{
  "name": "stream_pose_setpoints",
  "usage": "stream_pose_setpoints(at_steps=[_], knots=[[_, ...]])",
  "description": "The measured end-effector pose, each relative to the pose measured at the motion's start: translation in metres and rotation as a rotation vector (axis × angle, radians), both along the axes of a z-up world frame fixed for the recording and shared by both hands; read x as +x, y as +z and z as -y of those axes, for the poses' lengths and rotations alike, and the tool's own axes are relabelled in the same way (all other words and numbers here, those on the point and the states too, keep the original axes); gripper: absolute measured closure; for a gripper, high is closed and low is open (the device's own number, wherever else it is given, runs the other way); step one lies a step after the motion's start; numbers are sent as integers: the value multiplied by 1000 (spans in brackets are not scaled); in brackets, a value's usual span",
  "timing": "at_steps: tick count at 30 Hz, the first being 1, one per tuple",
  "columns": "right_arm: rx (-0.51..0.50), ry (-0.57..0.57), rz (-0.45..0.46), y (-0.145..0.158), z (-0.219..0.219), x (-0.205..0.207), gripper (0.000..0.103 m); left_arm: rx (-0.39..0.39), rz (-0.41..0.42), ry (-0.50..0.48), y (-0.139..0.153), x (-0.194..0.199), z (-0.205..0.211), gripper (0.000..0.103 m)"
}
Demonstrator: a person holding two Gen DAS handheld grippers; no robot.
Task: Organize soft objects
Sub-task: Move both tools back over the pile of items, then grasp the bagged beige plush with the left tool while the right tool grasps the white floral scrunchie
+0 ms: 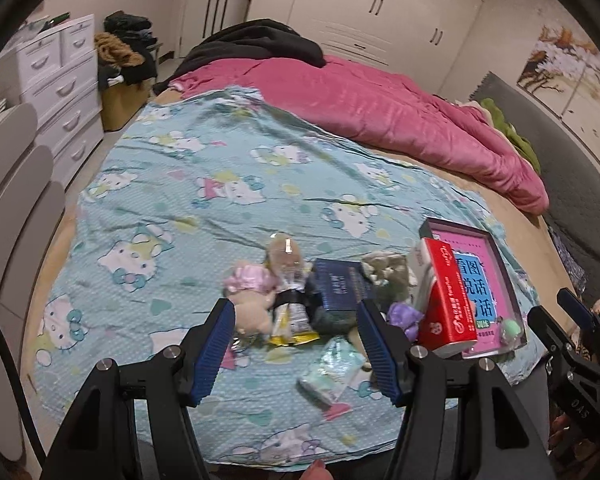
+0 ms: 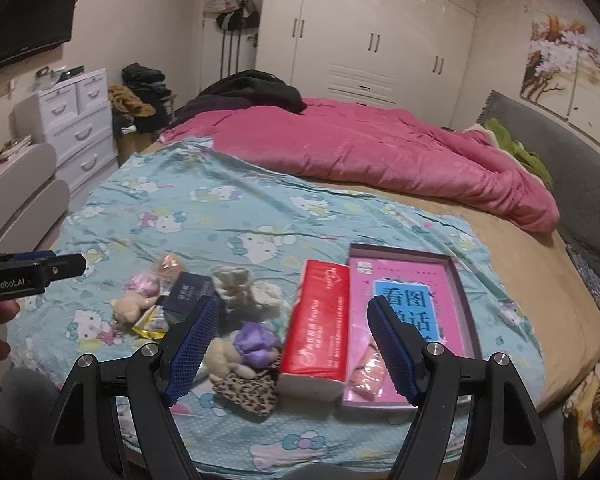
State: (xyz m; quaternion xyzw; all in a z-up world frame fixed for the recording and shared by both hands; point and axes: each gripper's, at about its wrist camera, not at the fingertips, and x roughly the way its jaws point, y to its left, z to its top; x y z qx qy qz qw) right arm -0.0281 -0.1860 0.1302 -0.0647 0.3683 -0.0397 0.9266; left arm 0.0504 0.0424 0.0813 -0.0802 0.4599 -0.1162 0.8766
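A home bedroom: a bed (image 2: 520, 280) with pink quilt (image 2: 380, 152), white wardrobe (image 2: 380, 32), drawer chest (image 2: 80, 120), and wall-mounted television (image 2: 24, 16).

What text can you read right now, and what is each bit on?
"GenRobot.AI": side of the left gripper.
"看图" above a partly hidden "话": blue panel of the pink book in the shallow box.
Red tissue pack: white print, too blurred.
Dark blue box: lettering too small.
Yellow snack packet: unreadable.

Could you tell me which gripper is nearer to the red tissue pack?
Right. The right gripper is open directly over the red tissue pack; the left gripper, also open, hangs left of it above the small toys.
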Motion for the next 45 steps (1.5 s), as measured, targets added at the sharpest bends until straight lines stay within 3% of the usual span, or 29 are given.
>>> stream_pose_setpoints(at_steps=[10,22,42,45], knots=[[2,46,-35,-18,-16,7,25,1,-41,55,-18,5,-27,40],[-1,61,-115,-53,-11,37,25,0,-109,33,-47,38,-18,40],[-251,216,-229,-142,-19,133,25,6,-235,-35,-109,142,26,40],[-239,238,-241,-150,-19,142,25,14,-252,-40,-118,154,32,40]])
